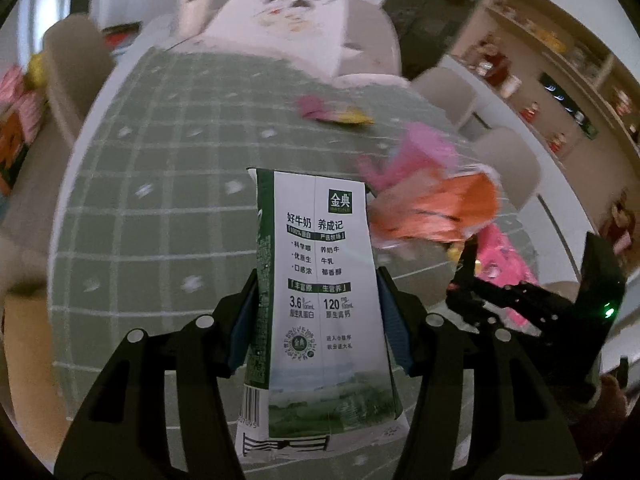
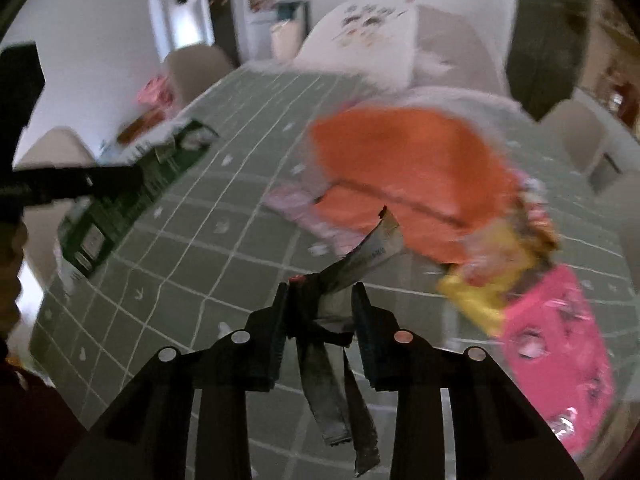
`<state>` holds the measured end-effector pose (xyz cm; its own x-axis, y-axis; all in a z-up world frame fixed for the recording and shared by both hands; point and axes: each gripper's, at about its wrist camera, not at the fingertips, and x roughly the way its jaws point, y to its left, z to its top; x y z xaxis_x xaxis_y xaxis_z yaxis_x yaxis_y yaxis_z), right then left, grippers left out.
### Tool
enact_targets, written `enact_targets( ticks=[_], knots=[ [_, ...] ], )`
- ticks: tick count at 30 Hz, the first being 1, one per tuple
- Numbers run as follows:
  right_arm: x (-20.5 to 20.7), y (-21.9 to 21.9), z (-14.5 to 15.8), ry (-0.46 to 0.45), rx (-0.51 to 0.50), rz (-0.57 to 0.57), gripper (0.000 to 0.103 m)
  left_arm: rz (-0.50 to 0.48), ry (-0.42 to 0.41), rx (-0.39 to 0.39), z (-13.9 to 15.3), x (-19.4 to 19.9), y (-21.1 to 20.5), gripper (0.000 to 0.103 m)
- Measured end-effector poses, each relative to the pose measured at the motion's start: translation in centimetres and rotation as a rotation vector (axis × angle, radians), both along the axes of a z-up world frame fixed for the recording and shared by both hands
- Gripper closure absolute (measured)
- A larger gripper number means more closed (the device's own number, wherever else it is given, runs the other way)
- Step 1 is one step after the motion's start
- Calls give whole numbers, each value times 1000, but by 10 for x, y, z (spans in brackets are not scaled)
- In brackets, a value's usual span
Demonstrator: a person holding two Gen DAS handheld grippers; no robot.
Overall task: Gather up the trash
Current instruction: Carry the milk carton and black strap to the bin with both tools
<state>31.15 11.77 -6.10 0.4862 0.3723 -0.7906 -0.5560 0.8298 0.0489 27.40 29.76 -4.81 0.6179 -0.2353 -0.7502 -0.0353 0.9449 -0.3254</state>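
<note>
Both grippers loaded above the worktop (image 1: 132, 208).
Left gripper (image 1: 316, 316) clamped on milk carton (image 1: 320, 280); right gripper (image 2: 320, 312) pinching crumpled silver wrapper (image 2: 360, 260).

My left claw (image 1: 316, 312) has the green-and-white milk carton (image 1: 320, 300) between its pads, above the green checked surface (image 1: 160, 208). Right of it my right claw (image 2: 320, 312) pinches a silver foil wrapper (image 2: 360, 256); an orange-and-pink plastic bag (image 2: 400, 168) hangs beyond it.

green-white milk carton (image 1: 320, 300) upright, silvery wrapper (image 2: 340, 320) dangling
</note>
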Motion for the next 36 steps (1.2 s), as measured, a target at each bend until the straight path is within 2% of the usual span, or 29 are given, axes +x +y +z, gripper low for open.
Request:
enact_targets(
  ticks=[4,7,15,21,26,32,36],
  knots=[
    [-4,-51,38,-63,18,-108,73,-87,-51,12,19,8,-49,50],
    [-15,-92,54,-103,3,-186,73,-163,-83,15,31,14,-94,50],
    [-56,-208,79,-185,-14,-405,73,-364,-156,19,62,22,-229,50],
    [-86,-296,84,-220,-21,-562,73,-521,-180,28,71,9,-330,50],
    [-108,-361,78,-237,-20,-667,73,-620,-173,24,69,0,-396,50],
    [-136,-429,76,-257,-15,-765,73,-740,-93,-113,56,8,-471,50],
    [-150,-457,73,-262,0,-809,73,-792,-29,-152,40,18,-524,50]
  ],
)
